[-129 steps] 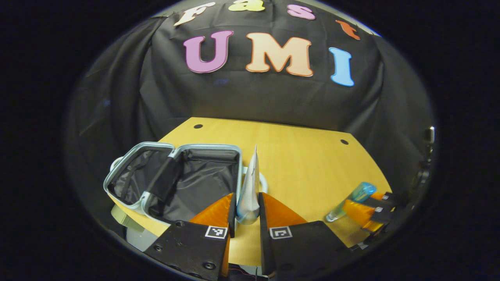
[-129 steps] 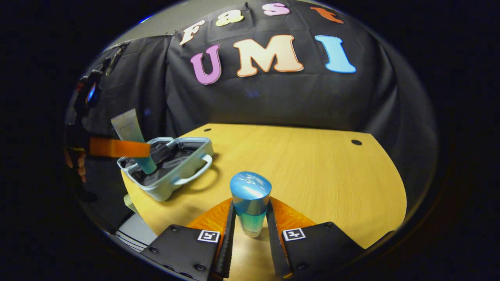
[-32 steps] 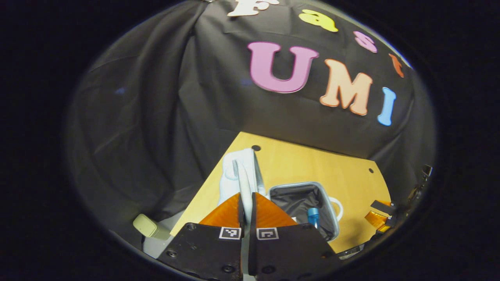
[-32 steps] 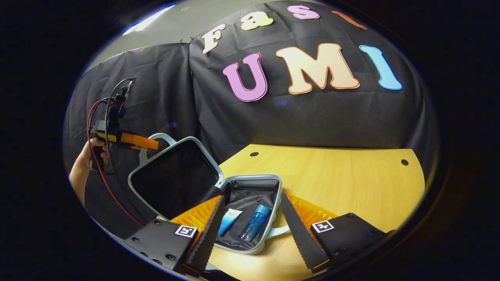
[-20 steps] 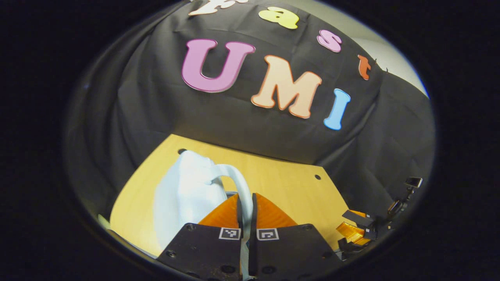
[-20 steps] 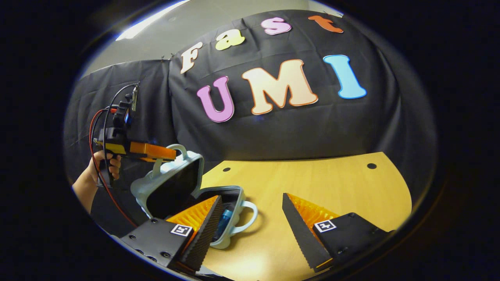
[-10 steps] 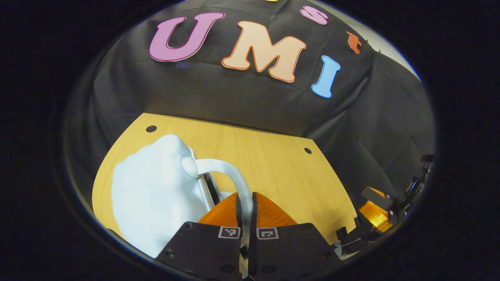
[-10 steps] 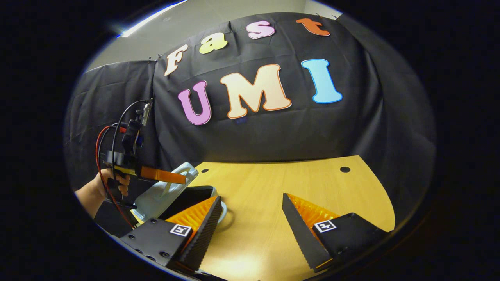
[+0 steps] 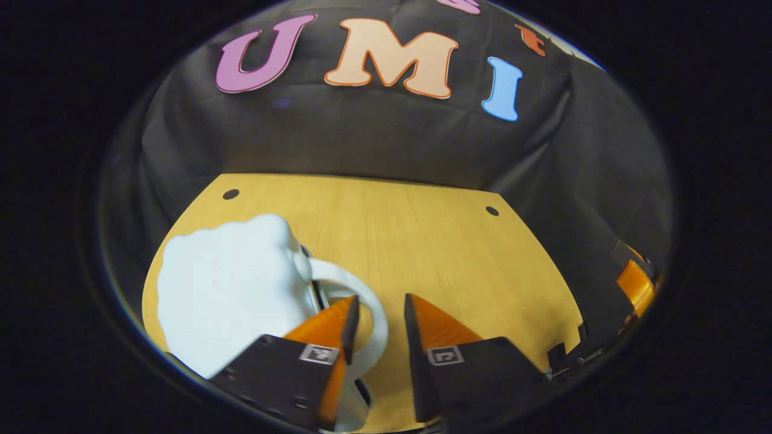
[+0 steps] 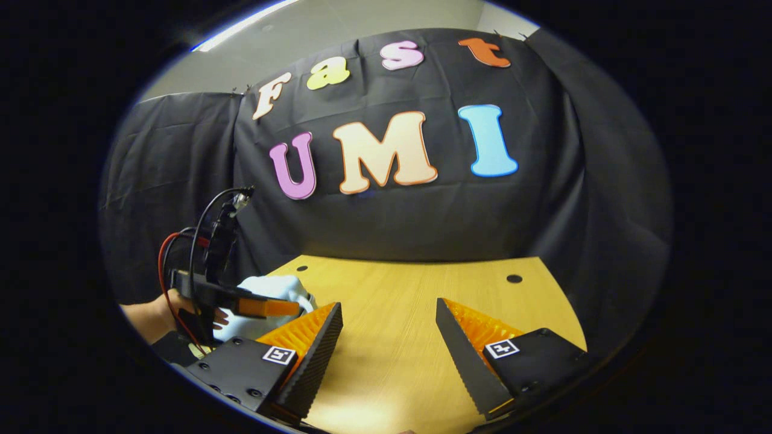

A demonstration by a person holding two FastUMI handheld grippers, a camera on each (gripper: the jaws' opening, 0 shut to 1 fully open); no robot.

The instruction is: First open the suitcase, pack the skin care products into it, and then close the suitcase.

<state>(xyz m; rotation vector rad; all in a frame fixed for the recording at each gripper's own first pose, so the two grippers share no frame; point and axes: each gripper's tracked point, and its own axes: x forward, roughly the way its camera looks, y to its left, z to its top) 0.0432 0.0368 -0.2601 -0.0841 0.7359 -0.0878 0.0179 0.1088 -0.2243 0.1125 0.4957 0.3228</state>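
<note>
The pale blue suitcase lies on the wooden table with its lid down on the base; the skin care products are hidden inside it. Its white handle loops out to the right. My left gripper stands open, its fingers either side of that handle loop without pressing on it. In the right gripper view the suitcase sits at the table's left edge, with the left gripper and the hand that holds it over it. My right gripper is open above bare table, holding nothing.
The right gripper shows at the far right edge of the left gripper view, off the table's side. Two small round holes mark the table's back corners. Black cloth hangs behind and beside the table.
The left gripper swung the lid over by its handle and down onto the base, then opened and let the handle go. The right gripper stayed open and drew back from the suitcase.
</note>
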